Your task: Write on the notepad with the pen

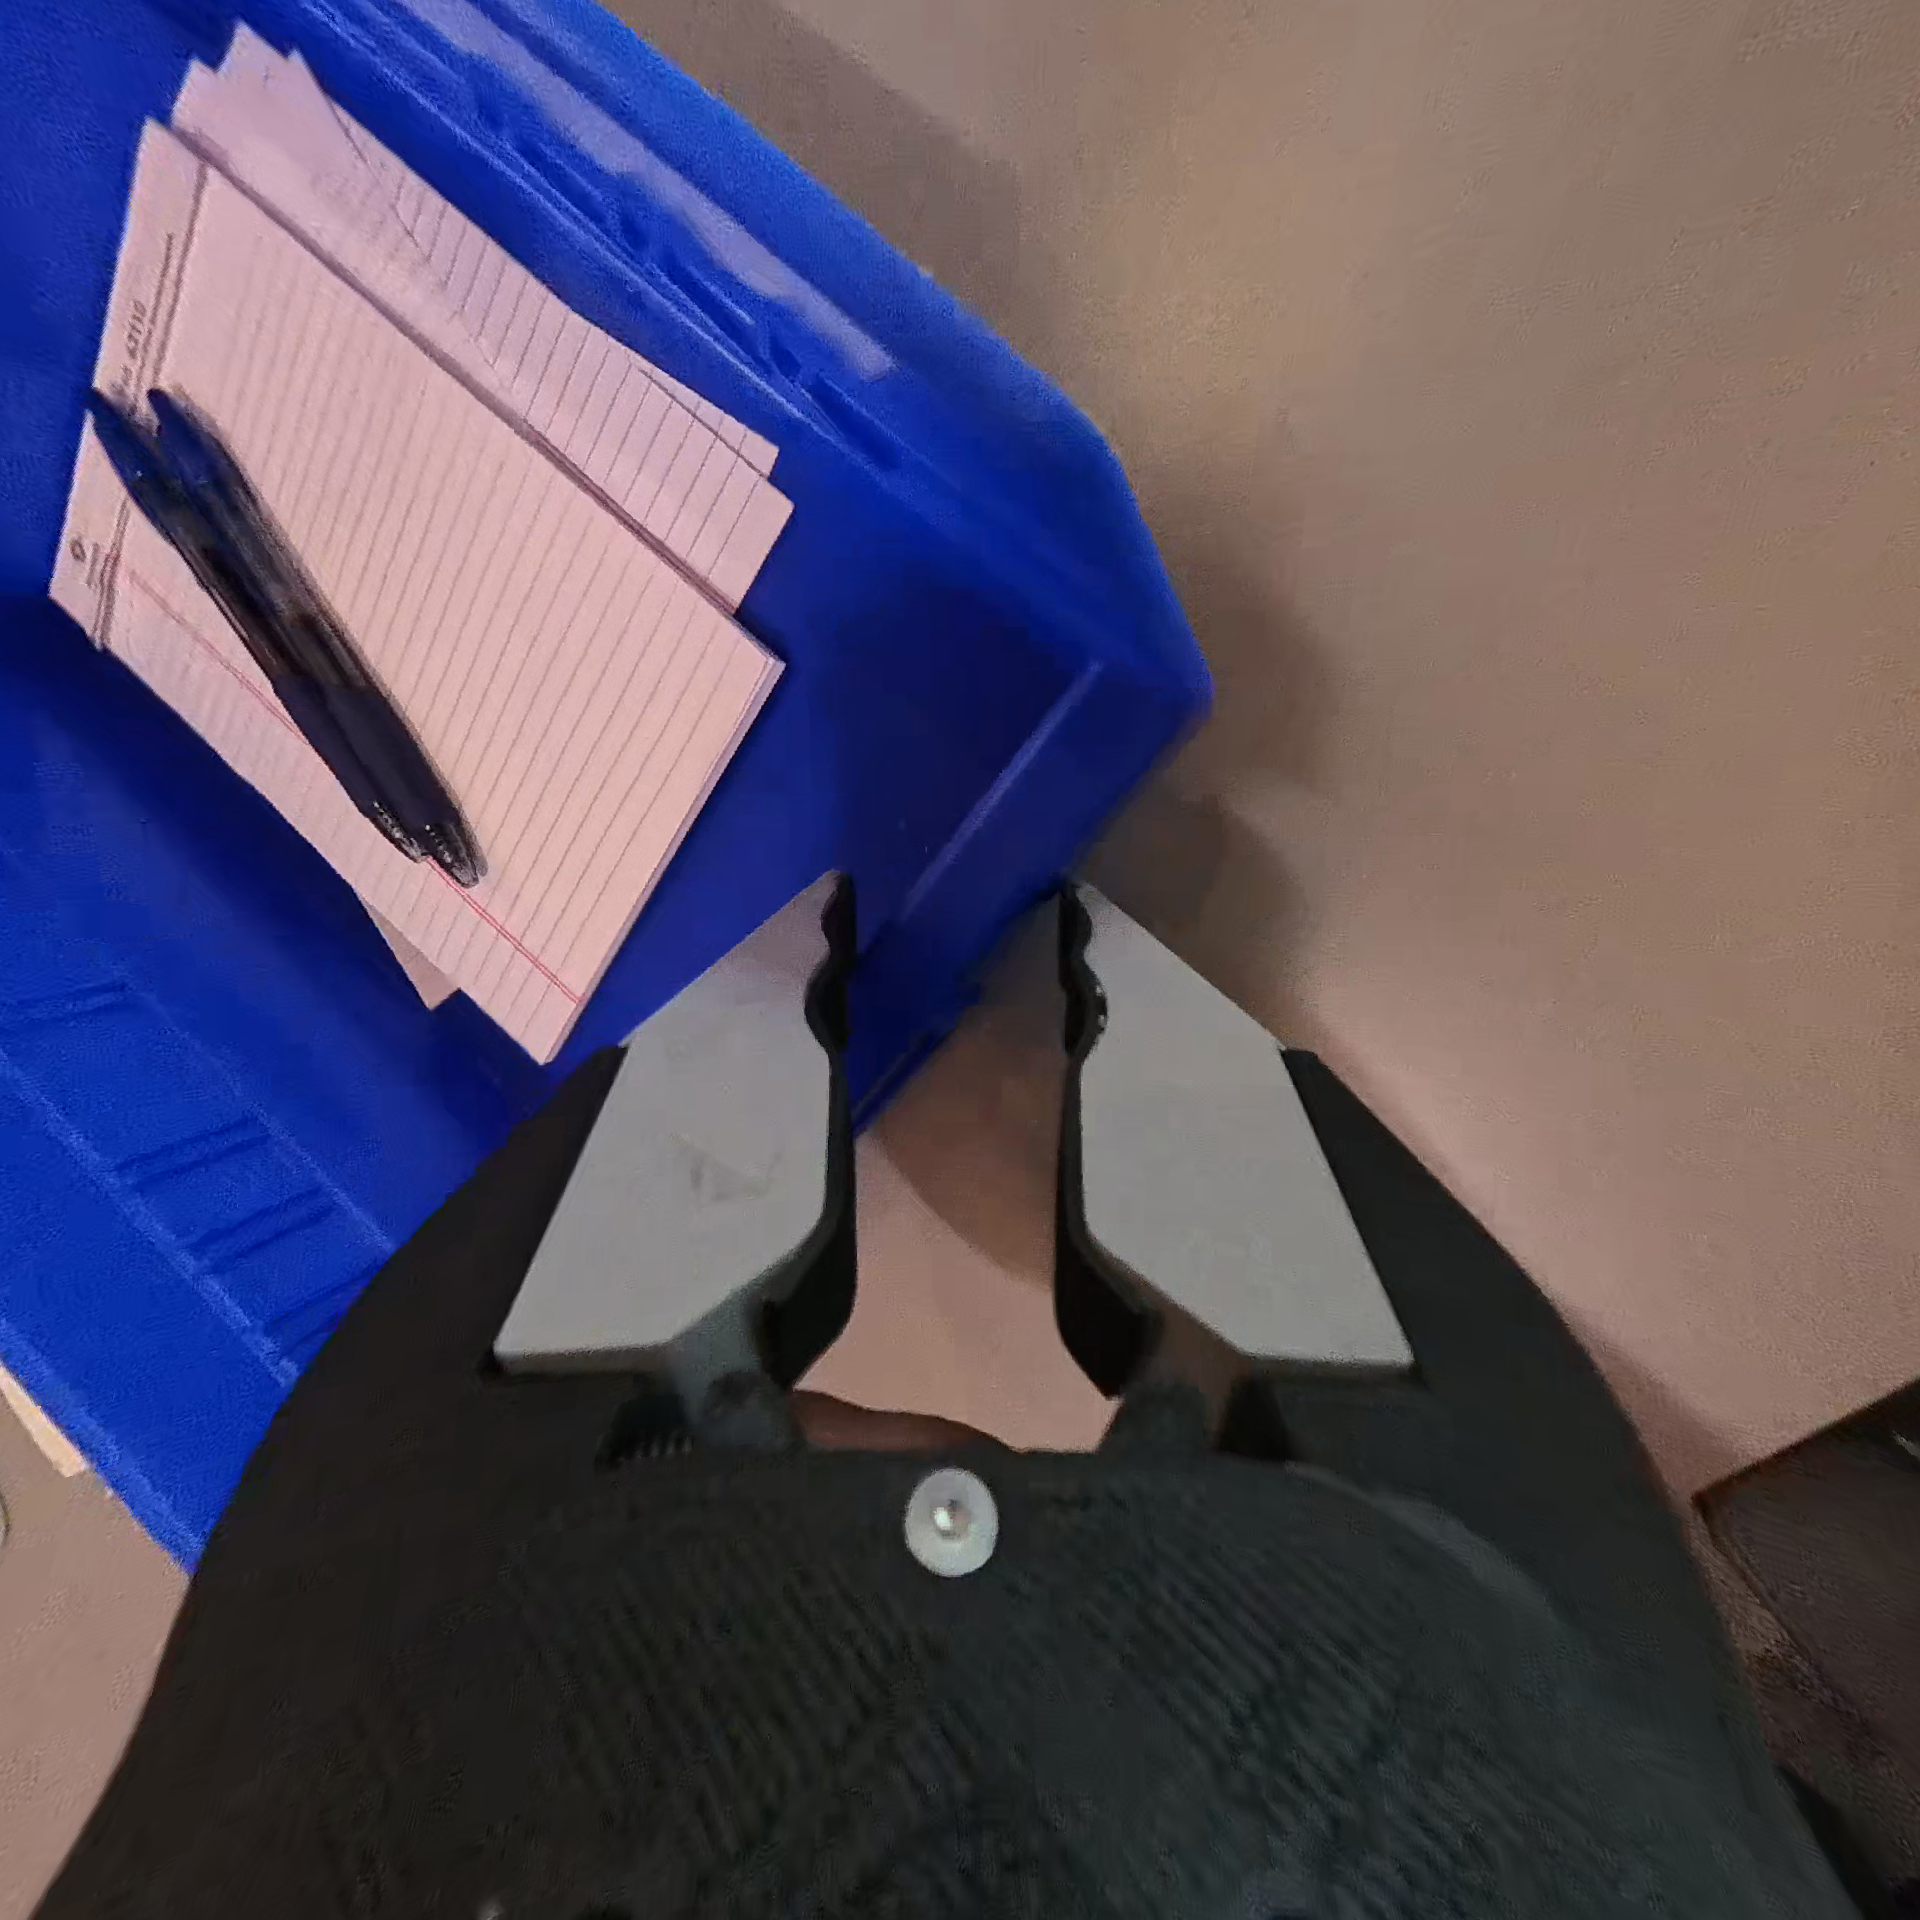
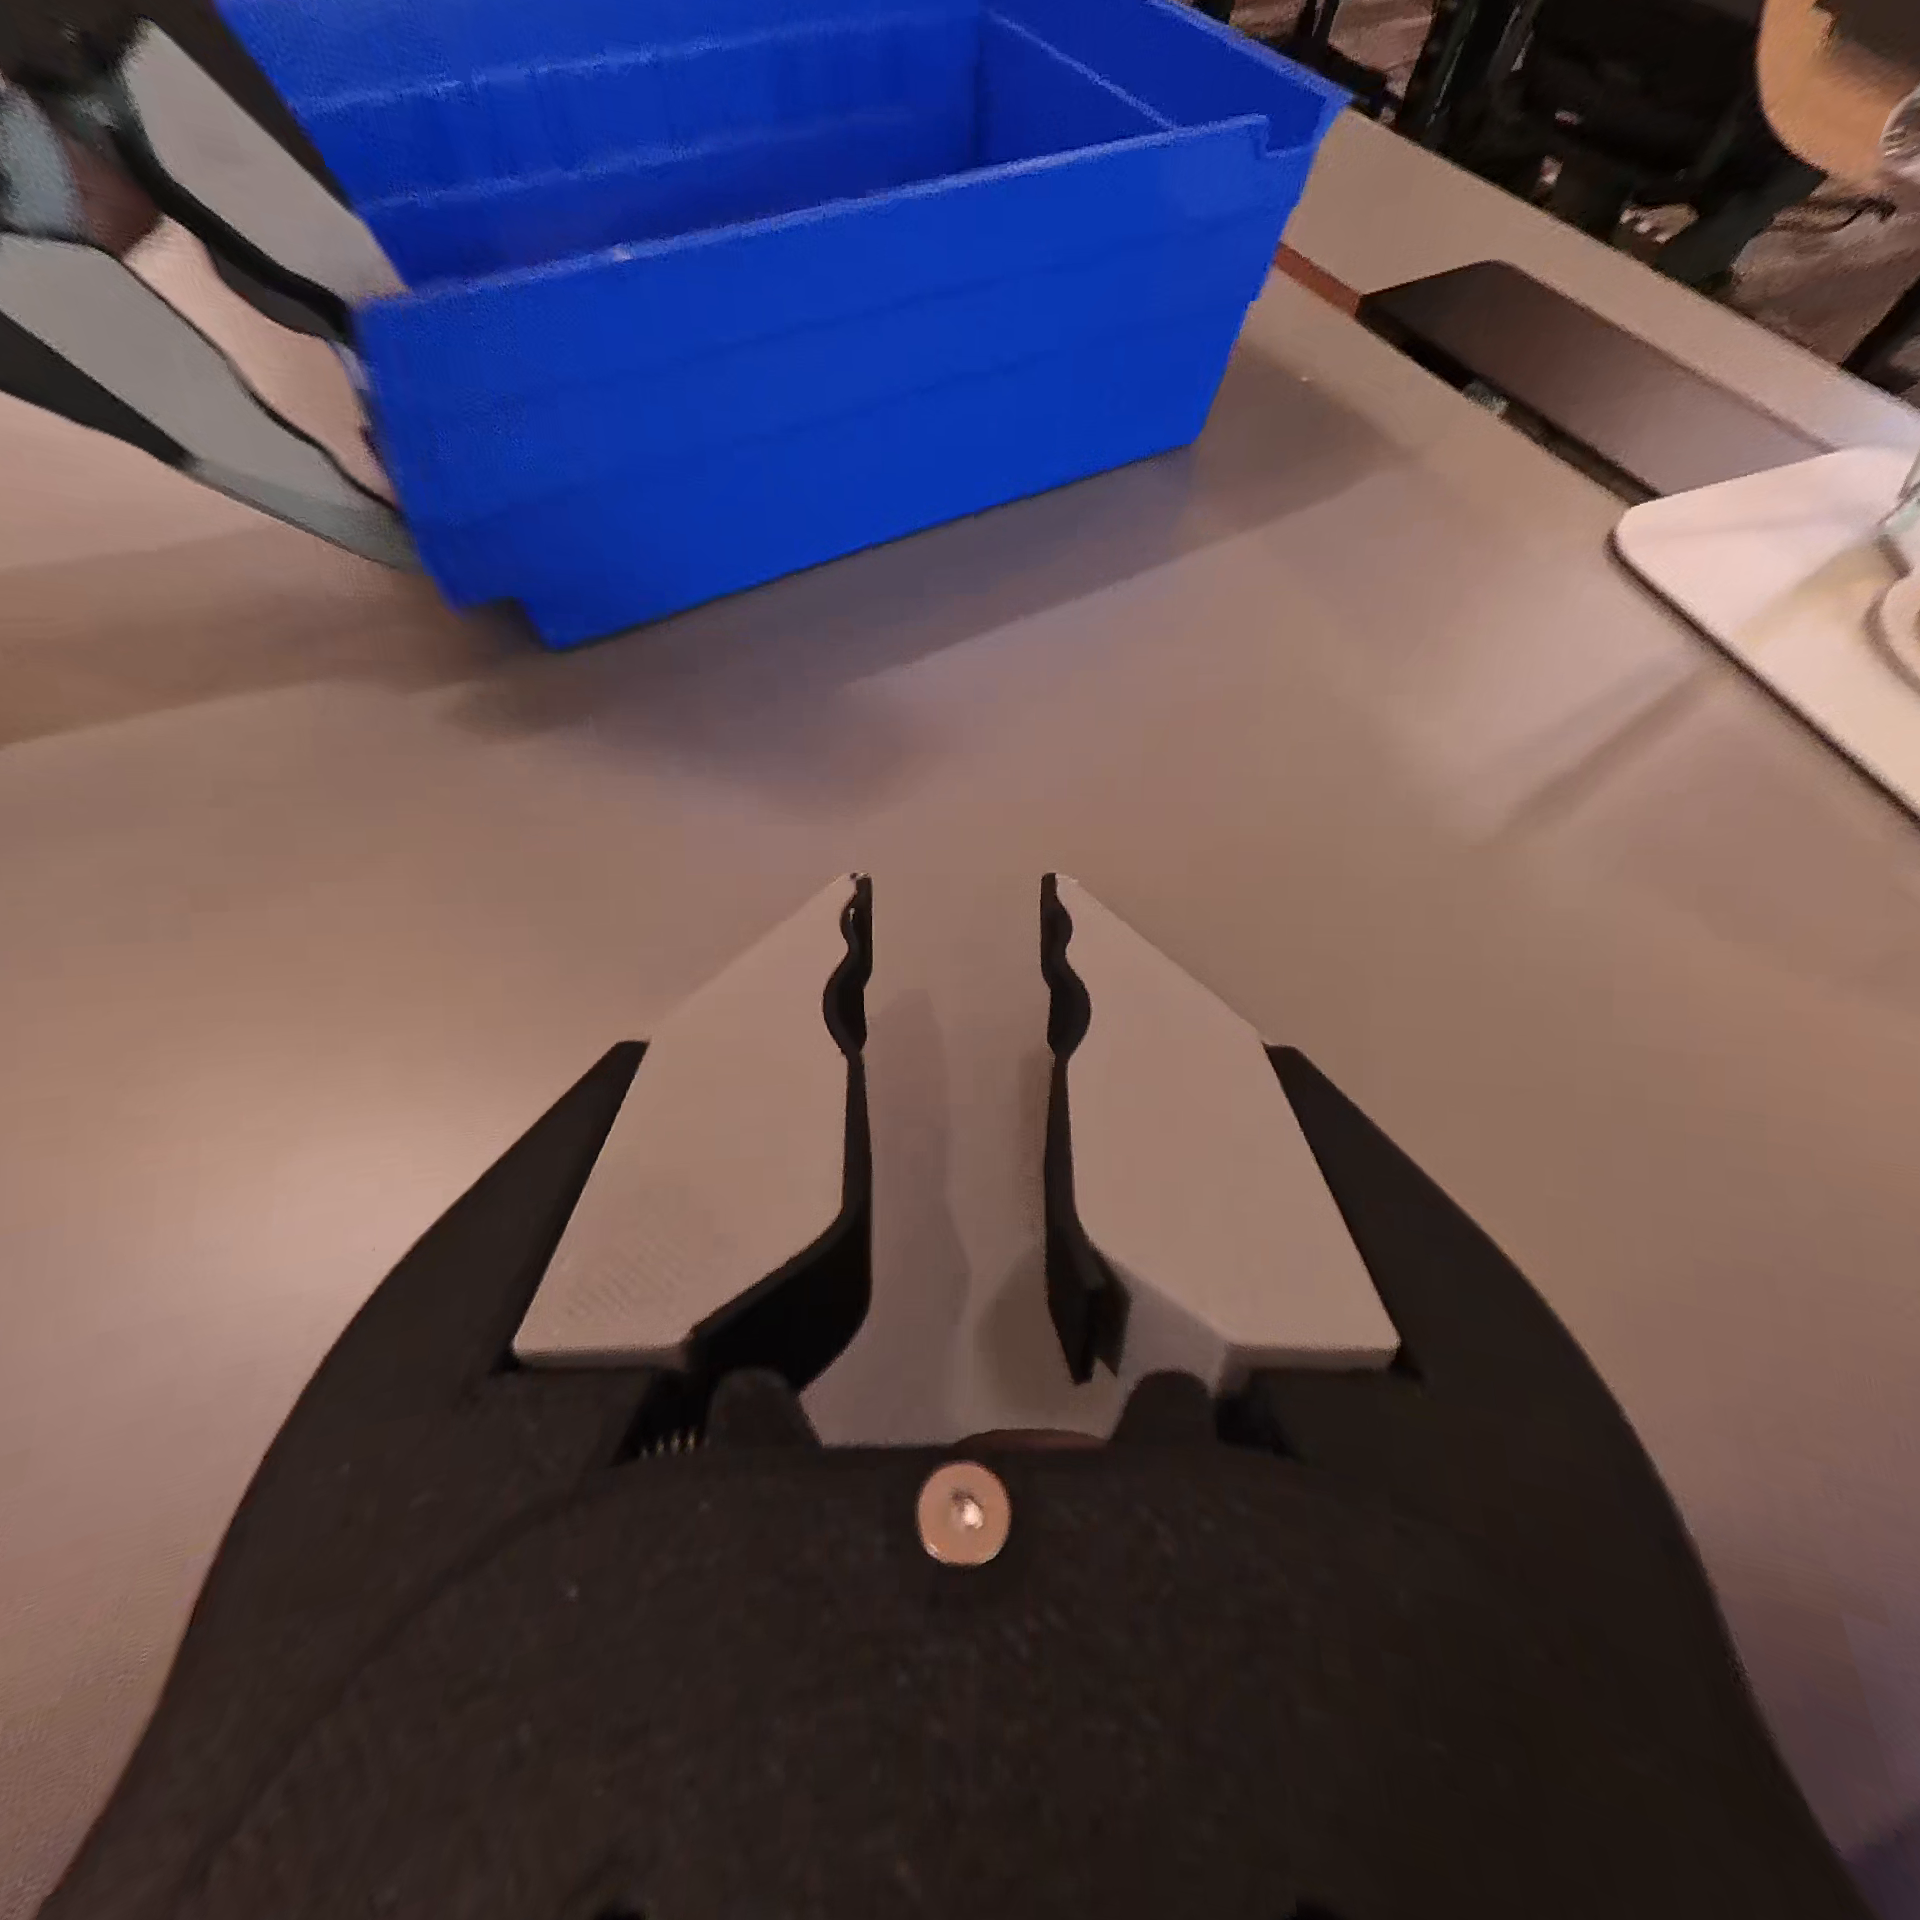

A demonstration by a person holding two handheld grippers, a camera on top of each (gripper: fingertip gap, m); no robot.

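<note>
In the left wrist view a lined white notepad (image 1: 488, 644) lies inside a blue plastic bin (image 1: 935, 582), on top of other lined sheets (image 1: 540, 343). Two dark pens (image 1: 291, 623) lie side by side on the notepad's left part. My left gripper (image 1: 956, 904) is open and empty, its fingertips at the bin's near corner, above the rim. In the right wrist view my right gripper (image 2: 956, 894) is open and empty over the grey table, well short of the bin (image 2: 810, 416). The left gripper (image 2: 260, 395) also shows at the bin's left end. The notepad is hidden in that view.
The bin stands on a grey table (image 2: 1247, 831). A white flat base (image 2: 1787, 592) sits at the right edge of the right wrist view, and a recessed slot in the table (image 2: 1579, 353) lies behind it. Dark chairs or furniture stand beyond the table's far edge. Some 25 centimetres of space lies between my two pairs of fingers. My right gripper's tips are some 35 centimetres from the white flat base (image 2: 1787, 592).
</note>
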